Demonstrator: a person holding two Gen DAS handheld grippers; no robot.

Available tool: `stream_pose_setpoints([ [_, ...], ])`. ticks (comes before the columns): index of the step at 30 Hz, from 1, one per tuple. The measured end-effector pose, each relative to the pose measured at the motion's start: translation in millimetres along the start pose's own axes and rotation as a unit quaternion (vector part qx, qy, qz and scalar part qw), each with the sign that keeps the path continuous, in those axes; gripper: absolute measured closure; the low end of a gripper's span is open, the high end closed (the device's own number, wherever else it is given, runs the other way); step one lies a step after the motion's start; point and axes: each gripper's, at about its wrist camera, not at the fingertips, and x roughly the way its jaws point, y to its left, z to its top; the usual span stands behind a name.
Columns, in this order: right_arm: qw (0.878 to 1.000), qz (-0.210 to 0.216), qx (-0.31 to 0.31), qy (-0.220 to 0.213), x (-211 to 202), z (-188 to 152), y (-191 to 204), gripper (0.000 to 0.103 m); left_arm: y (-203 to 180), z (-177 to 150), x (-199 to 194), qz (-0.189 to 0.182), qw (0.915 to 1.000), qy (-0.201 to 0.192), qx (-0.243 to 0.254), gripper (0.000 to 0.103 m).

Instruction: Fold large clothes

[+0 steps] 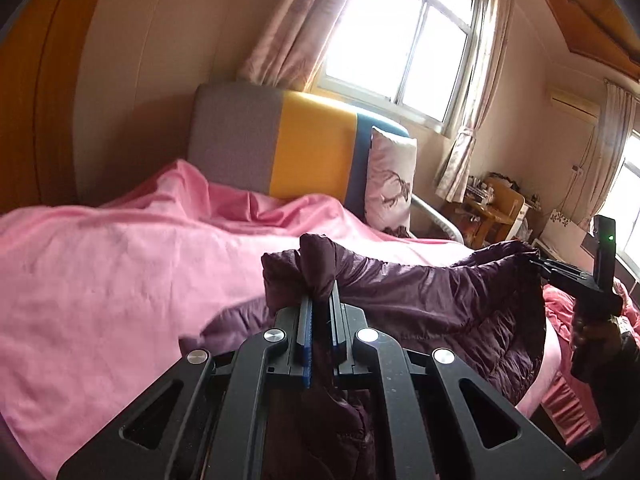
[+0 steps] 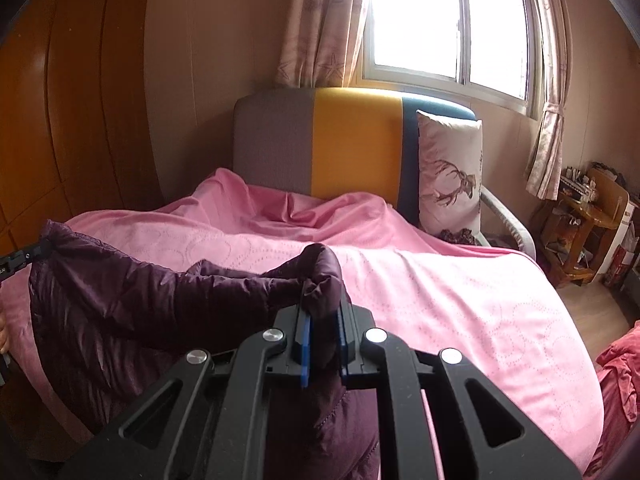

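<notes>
Above the bed's pink sheet [image 1: 100,264], the purple padded jacket [image 1: 440,300] hangs stretched between both tools: the left hand-held gripper [image 1: 320,312] and right hand-held gripper [image 2: 322,320] are each clamped narrow on a bunched fold.

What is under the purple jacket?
Under the purple jacket, held up by both grippers, lies the pink bedspread; it shows on all sides of the jacket. The patch directly beneath the jacket is covered.

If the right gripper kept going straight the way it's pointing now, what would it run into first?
Probably the pink bedspread. The right gripper, shut on the purple jacket, aims slightly downward across the bed; the headboard is farther, though depth is unclear.
</notes>
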Motion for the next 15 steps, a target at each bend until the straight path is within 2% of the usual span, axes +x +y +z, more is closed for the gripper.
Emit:
stream_pose_setpoints([
  [5,1.0,-0.011,0.015,0.011,48,25,-6,0.094,13,26,37,0.014,0.9999,0.007,-0.004,0.097],
  [8,0.999,-0.025,0.027,0.028,85,30,-8,0.094,25,35,77,0.035,0.9988,0.029,-0.016,0.097],
  [15,0.994,-0.059,0.04,0.081,173,15,-17,0.094,49,31,150,0.077,0.9933,0.077,-0.036,0.097],
])
